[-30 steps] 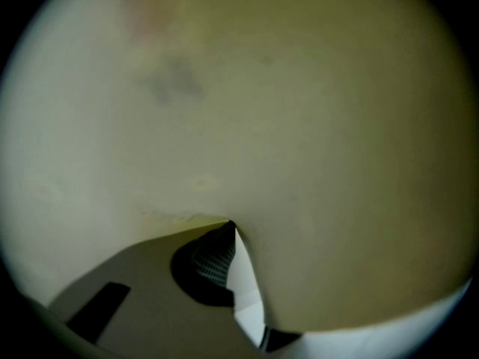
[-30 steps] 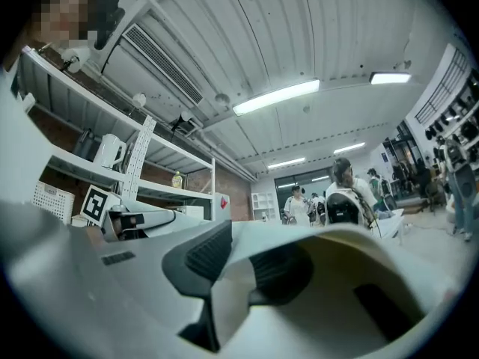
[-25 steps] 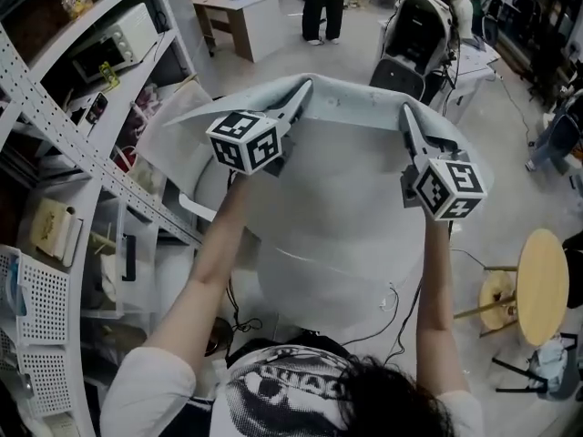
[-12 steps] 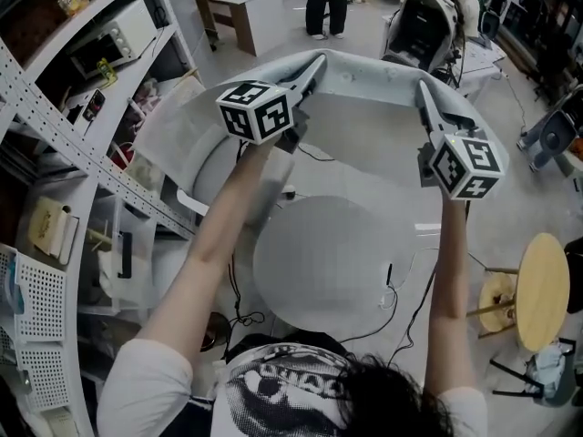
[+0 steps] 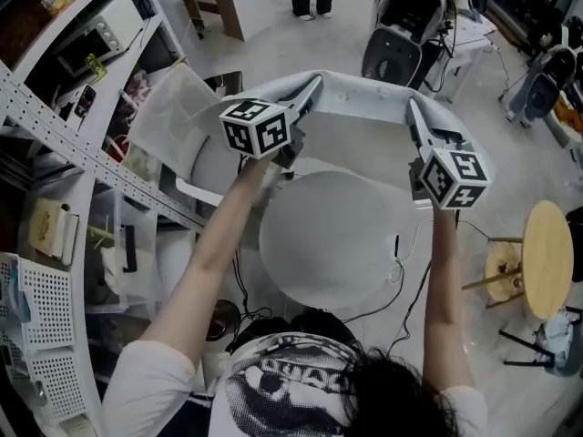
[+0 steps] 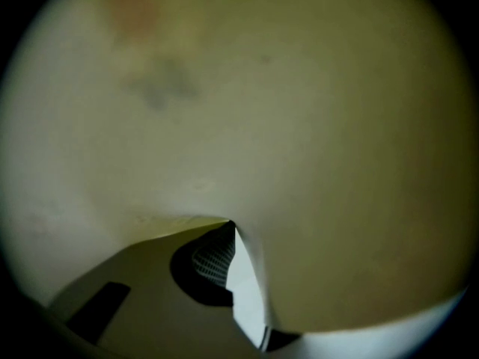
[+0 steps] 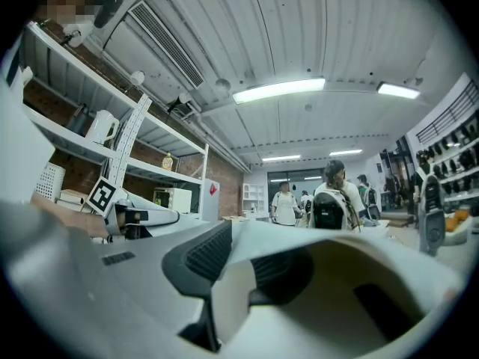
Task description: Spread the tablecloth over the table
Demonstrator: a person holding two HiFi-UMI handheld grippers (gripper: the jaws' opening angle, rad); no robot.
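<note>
Round table [image 5: 328, 244] below | tablecloth [image 5: 360, 107] aloft, long edge running left-right

My right gripper [image 7: 238, 274] pinches the cloth [image 7: 337, 238] by its edge between ribbed pads, and the cloth drapes over the right jaw. My left gripper [image 7: 166, 216] shows at left, before the shelves [image 7: 82, 144]. People [image 7: 285, 204] stand far off under ceiling lights [image 7: 278, 90].

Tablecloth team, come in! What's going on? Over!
Grippers: left gripper and right gripper shut on tablecloth. Cloth raised beyond table, top uncovered. Cable at table's right edge.
</note>
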